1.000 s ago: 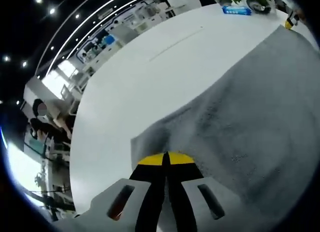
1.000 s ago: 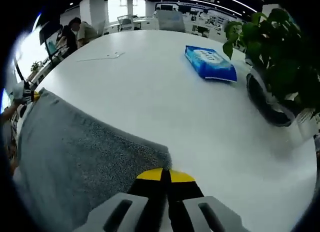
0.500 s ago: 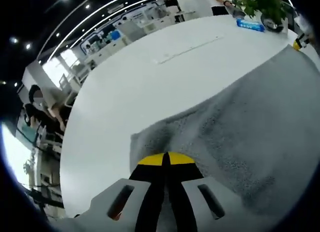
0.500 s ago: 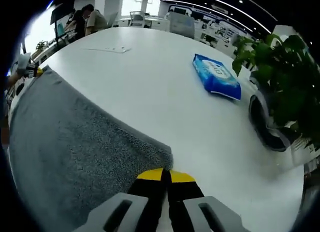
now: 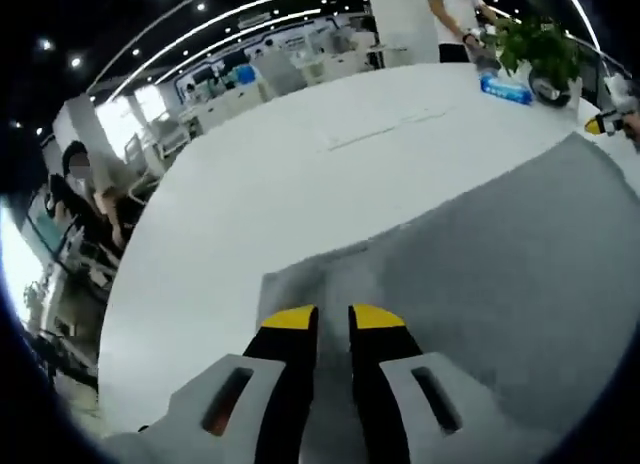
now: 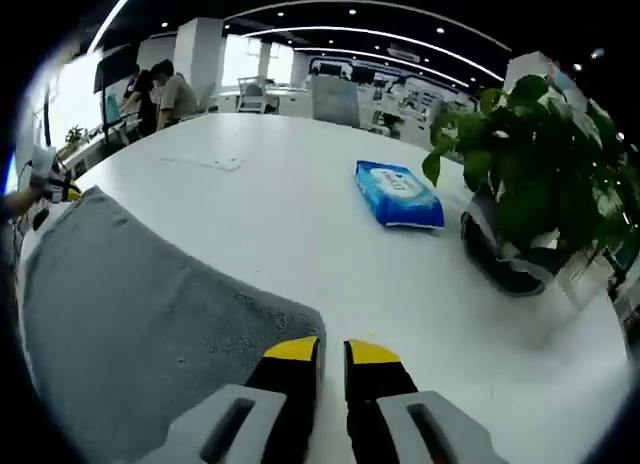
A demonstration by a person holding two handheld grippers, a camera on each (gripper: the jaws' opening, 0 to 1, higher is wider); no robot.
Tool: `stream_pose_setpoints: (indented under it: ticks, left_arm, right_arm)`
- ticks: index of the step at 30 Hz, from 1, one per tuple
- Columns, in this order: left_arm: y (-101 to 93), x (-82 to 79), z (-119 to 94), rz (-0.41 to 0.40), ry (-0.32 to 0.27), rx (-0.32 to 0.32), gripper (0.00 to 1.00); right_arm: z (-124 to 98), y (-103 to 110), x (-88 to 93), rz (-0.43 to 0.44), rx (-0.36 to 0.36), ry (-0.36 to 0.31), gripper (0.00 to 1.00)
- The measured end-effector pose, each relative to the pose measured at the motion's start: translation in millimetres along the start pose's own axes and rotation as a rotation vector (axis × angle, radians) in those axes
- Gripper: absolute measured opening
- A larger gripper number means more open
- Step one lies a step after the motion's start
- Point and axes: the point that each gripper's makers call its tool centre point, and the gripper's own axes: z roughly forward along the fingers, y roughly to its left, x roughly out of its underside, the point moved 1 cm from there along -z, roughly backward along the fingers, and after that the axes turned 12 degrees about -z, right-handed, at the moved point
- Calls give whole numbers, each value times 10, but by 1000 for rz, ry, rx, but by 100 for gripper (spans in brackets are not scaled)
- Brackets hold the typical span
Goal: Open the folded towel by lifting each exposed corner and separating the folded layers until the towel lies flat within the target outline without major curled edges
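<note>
Towel (image 5: 480, 254) corners lie flat between both slightly parted, empty tools (image 5: 333, 319) (image 6: 332, 350) on table (image 6: 300, 204).

grey towel (image 6: 130, 304), white table (image 6: 300, 214), blue packet (image 6: 398, 195)

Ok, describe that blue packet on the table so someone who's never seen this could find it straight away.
Start at the big white table and look to the leafy green plant in its dark pot. The blue packet lies flat beside it, apart from the grey towel. It is the only bright blue, soft rectangular thing on the tabletop.
</note>
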Motion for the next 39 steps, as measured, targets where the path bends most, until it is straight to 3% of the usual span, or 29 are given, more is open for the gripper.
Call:
stream_pose_setpoints:
  ticks: [6, 9, 10, 13, 14, 17, 20, 24, 25, 28, 29, 30, 34, 37, 39]
  left_arm:
    - [-93, 561, -801, -1, 50, 5, 14]
    - [-14, 888, -1207, -124, 74, -47, 14]
    - [-27, 954, -1289, -178, 66, -50, 14]
    - [-206, 1170, -1485, -313, 74, -9, 14]
    - [-279, 1228, -1520, -319, 82, 2, 14]
    - [-552, 1360, -1538, -286, 100, 13, 13]
    - [-747, 1419, -1480, -222, 128, 20, 13]
    - [-742, 1549, -1406, -77, 195, -23, 11]
    - [-744, 1533, -1390, -35, 175, -23, 11]
    - [-766, 1521, -1399, -46, 174, -13, 8]
    - [-768, 1522, -1397, -48, 175, -10, 7]
    - [-772, 1526, -1390, -63, 176, 2, 7]
    - [-788, 1529, -1390, -45, 174, 14, 6]
    - [-801, 1529, -1390, -27, 168, 18, 4]
    - [-810, 1527, -1392, -23, 161, 20, 4]
  right_arm:
    - [-301, 91, 333, 153, -37, -3, 10]
    - [-311, 224, 467, 259, -73, 1, 16]
    - [-299, 239, 489, 255, -69, 0, 16]
    - [-240, 317, 523, 253, -62, 20, 16]
    - [-209, 352, 511, 255, -67, 24, 15]
    - [-151, 430, 462, 268, -84, 28, 5]
    - [-129, 445, 468, 231, -63, 43, 1]
    - [-196, 426, 419, 120, -21, 35, 0]
    - [-239, 432, 366, 54, 0, 24, 0]
    - [-328, 540, 204, -112, 31, -16, 0]
    - [-335, 558, 190, -127, 32, -18, 0]
    - [-368, 675, 92, -227, 40, -40, 0]
    - [-371, 1003, -50, -442, 35, -56, 0]
    - [-275, 1177, -23, -532, 3, -45, 0]
    - [-228, 1286, 13, -545, -13, -35, 0]
